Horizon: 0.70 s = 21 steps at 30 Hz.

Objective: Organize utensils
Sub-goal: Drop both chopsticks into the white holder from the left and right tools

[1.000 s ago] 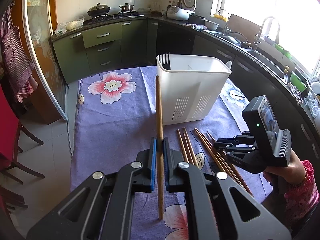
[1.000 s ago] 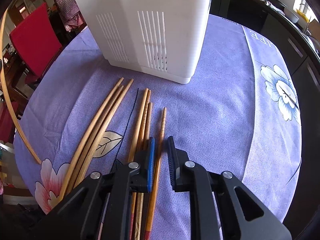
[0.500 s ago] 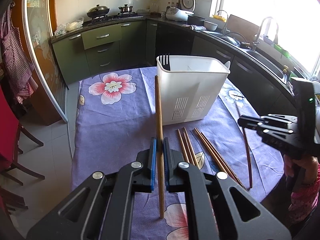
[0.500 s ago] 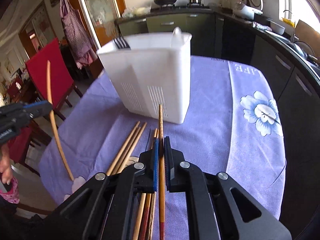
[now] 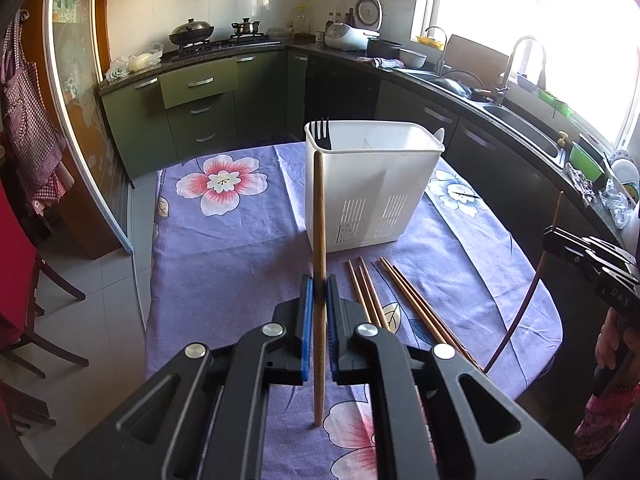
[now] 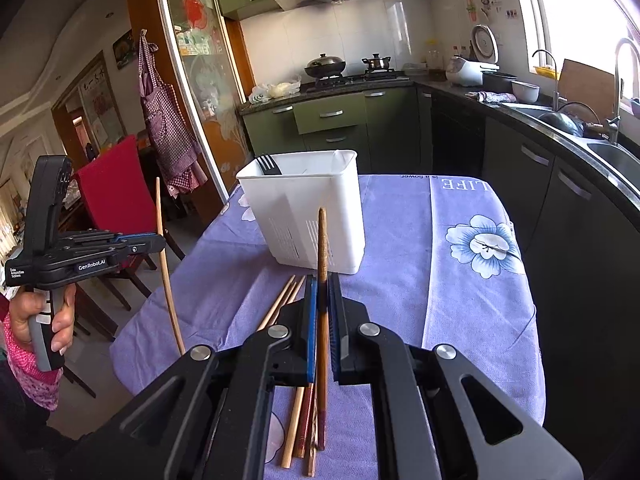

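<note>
A white slotted utensil basket (image 5: 372, 184) stands on the purple flowered tablecloth, with a black fork (image 5: 322, 133) in its left corner; it also shows in the right wrist view (image 6: 308, 208). My left gripper (image 5: 319, 288) is shut on a light wooden chopstick (image 5: 319, 240) held upright above the table. My right gripper (image 6: 322, 292) is shut on a darker chopstick (image 6: 322, 248), also upright. Several chopsticks (image 5: 400, 292) lie on the cloth in front of the basket. Each gripper shows in the other's view: the right (image 5: 556, 240), the left (image 6: 158, 240).
The table edge (image 5: 552, 320) curves off at the right. A red chair (image 6: 116, 196) stands at the left of the table. Dark kitchen counters with a sink (image 5: 516, 120) run along the right, and a stove (image 5: 216, 42) is at the back.
My right gripper closed on a chopstick from the pile and lifted it, tilting it upright and away from the cloth. My left gripper held its chopstick almost still.
</note>
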Each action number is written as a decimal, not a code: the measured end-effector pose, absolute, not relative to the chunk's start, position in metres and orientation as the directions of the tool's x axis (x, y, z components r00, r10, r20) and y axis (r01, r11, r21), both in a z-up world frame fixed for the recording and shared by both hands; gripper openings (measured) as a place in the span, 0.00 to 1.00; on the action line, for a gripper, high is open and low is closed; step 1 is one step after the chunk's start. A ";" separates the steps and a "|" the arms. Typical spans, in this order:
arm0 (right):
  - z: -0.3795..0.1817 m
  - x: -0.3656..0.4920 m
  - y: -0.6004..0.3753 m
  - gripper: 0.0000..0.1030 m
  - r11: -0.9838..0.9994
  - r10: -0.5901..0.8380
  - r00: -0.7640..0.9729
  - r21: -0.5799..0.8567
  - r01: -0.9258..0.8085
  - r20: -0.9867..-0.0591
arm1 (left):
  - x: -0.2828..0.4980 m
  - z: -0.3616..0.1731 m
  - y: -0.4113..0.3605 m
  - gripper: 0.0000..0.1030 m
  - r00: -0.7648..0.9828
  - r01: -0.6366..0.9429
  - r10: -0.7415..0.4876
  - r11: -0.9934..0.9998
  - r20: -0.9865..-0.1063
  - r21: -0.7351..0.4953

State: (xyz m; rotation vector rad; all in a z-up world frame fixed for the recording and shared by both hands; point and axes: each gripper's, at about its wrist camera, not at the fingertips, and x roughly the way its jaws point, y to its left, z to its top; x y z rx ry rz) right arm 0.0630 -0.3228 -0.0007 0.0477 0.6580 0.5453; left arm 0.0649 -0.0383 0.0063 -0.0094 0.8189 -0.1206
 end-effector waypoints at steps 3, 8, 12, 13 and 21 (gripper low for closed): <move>0.005 0.063 -0.325 0.06 0.858 0.502 0.669 0.218 -0.464 -0.549 | 0.064 0.010 -0.039 0.06 0.684 0.107 -0.115 0.993 -0.720 -0.056; 0.010 0.070 -0.322 0.06 0.856 0.508 0.679 0.221 -0.468 -0.530 | 0.066 0.013 -0.040 0.06 0.683 0.116 -0.131 0.991 -0.719 -0.071; 0.017 0.076 -0.316 0.06 0.852 0.515 0.683 0.220 -0.476 -0.517 | 0.070 0.016 -0.043 0.06 0.686 0.128 -0.141 0.989 -0.714 -0.073; 0.021 0.077 -0.314 0.06 0.850 0.518 0.685 0.217 -0.480 -0.513 | 0.072 0.018 -0.043 0.06 0.688 0.132 -0.146 0.988 -0.711 -0.075; 0.067 0.095 -0.304 0.06 0.829 0.552 0.692 0.217 -0.516 -0.465 | 0.088 0.055 -0.049 0.06 0.710 0.177 -0.200 0.979 -0.675 -0.104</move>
